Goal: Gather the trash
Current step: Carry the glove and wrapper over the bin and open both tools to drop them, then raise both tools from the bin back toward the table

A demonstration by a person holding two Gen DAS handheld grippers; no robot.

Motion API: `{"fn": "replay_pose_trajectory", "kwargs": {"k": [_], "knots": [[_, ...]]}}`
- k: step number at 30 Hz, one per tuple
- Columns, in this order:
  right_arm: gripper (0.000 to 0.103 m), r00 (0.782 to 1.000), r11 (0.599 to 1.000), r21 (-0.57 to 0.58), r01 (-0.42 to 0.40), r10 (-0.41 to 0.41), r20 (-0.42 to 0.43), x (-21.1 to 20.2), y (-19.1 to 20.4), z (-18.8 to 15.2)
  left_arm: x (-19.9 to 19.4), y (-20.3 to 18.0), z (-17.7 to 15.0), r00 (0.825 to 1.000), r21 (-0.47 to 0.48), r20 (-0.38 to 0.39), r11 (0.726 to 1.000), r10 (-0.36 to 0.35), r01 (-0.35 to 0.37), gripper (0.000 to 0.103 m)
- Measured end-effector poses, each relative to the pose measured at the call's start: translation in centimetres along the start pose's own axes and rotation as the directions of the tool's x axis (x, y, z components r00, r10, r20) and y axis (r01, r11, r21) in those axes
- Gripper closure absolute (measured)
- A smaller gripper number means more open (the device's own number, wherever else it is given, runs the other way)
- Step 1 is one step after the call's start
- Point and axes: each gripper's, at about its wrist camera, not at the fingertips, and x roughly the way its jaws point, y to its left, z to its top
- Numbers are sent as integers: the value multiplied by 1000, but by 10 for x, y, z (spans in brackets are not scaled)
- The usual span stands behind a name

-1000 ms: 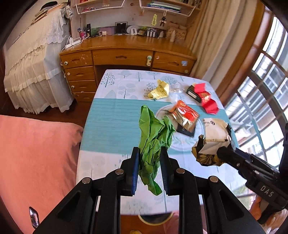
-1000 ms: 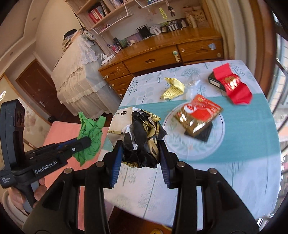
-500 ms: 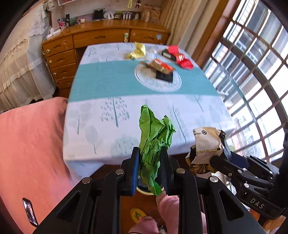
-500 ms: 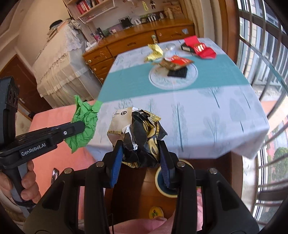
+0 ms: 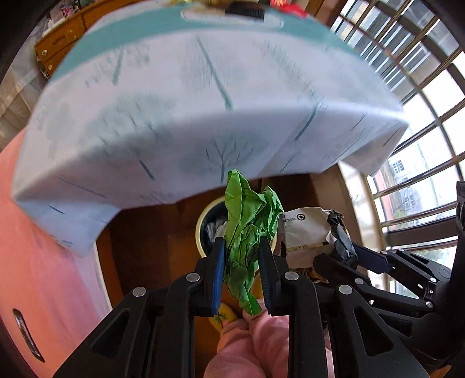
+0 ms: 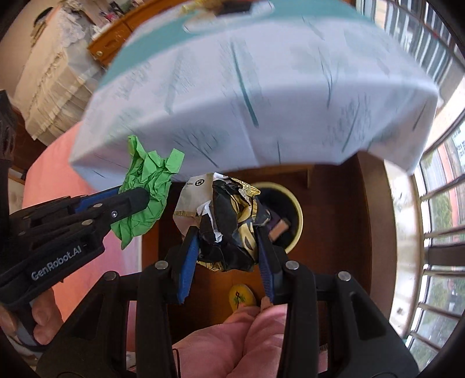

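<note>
My left gripper (image 5: 241,250) is shut on a crumpled green paper (image 5: 250,221). My right gripper (image 6: 228,235) is shut on a crumpled black, gold and white wrapper (image 6: 232,221). Both hang above the floor, over a round cream-rimmed trash bin (image 6: 293,203) that stands under the table edge; the bin also shows in the left wrist view (image 5: 203,229), partly hidden by the green paper. It holds some trash. The green paper (image 6: 145,197) and left gripper (image 6: 136,200) show at left in the right wrist view. The wrapper (image 5: 308,232) shows beside the green paper.
The table with its white and teal tree-print cloth (image 5: 189,101) overhangs the bin, blurred. More wrappers and a plate (image 5: 232,14) lie at its far end. A pink sofa (image 5: 35,261) is at left, windows (image 5: 421,87) at right. My pink-slippered feet (image 6: 241,296) are below.
Both grippers have dropped from above the table edge and tilted down toward the floor, still holding their trash. The bin has come into full view under them.
</note>
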Motion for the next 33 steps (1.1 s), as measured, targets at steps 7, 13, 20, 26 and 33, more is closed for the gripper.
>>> {"fn": "replay_pose_trajectory", "kwargs": {"k": [7,13,20,26,33], "knots": [[68,998,999,50,23,-20,-62,110,-45,-8,115,18,-11,996,-50,-82,998,40,-44,82],[67,994,998,51,28,-22,-112,191,-67,-7,185,33,-17,993,-70,-108,995,56,-64,81],[64,982,997,80,18,-2,-191,261,-90,-10,245,54,-15,987,-139,-160,989,23,-46,45],[42,983,996,78,53,-39,-177,281,-102,-13,264,61,-18,985,-149,-165,987,40,-65,19],[42,985,996,75,42,-28,-168,281,-111,-2,267,50,-11,985,-143,-154,985,71,-93,19]]}}
